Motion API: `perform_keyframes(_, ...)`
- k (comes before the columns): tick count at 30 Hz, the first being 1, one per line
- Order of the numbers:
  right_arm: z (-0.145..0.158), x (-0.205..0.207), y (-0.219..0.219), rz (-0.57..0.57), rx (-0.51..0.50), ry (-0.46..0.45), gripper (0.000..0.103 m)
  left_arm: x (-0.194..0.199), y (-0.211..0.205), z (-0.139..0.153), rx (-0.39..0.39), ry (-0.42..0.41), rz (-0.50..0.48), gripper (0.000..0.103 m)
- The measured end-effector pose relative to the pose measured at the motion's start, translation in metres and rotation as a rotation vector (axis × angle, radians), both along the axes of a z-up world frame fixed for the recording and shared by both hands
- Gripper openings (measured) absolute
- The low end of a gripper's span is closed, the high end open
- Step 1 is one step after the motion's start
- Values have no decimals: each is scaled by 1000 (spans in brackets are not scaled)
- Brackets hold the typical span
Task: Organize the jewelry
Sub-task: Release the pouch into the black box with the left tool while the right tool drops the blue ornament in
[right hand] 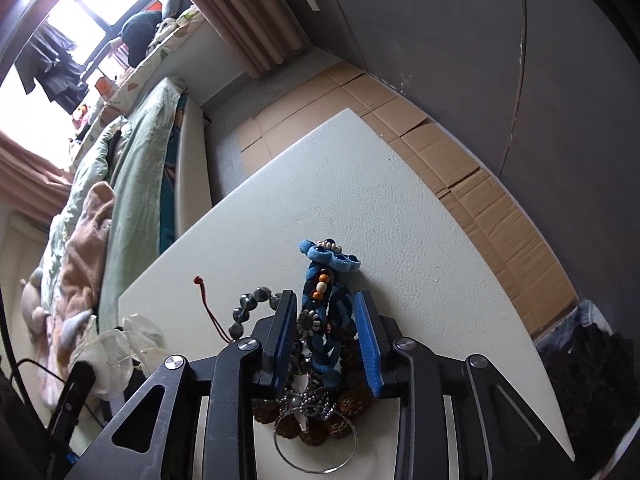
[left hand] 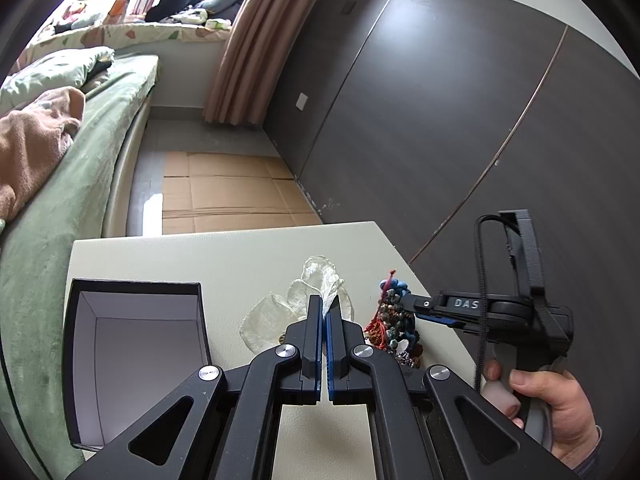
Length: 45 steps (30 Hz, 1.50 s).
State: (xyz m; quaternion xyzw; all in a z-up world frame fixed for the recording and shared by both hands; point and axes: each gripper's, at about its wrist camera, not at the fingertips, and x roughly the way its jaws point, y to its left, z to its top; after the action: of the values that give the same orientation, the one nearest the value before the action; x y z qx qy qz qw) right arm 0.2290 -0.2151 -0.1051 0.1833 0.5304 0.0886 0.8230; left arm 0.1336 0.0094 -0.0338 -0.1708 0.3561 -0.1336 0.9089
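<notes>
The right tongs [right hand: 326,336] cover the middle of the jewelry heap [right hand: 316,396]; the black box [left hand: 132,356] runs behind the left tongs [left hand: 323,314].

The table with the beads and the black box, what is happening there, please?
A person is sorting jewelry with two handheld claws. The left claw is shut on a clear plastic bag, beside an open black box. The right claw straddles a blue braided bracelet in the jewelry pile on the white table. Nothing is in the box yet.
</notes>
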Motion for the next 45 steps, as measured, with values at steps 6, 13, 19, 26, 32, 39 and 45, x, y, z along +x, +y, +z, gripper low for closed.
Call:
perform_keyframes(6,-12,4,0,9,46,16,15,-6,1,1,8,-2,2,0)
perform_keyframes(13,12,-13,-11,-15,114,-74,14,-20,9,8,11,-19,28,0)
perform_keyframes(19,33,-32,-14,6,195,-154,14,-36,30,15,7,-43,89,0)
perform_keyframes(26,51,-52,11,89,272,-230,14,-38,67,19,3,-58,215,1)
perform_keyframes(32,61,-66,49,187,344,-276,14,-31,91,3,-67,50,290,11)
perform_keyframes(39,64,-82,101,312,418,-304,14,-47,105,6,-95,16,360,92)
perform_keyframes(45,60,-84,133,365,479,-303,14,-54,112,9,-31,14,405,92)
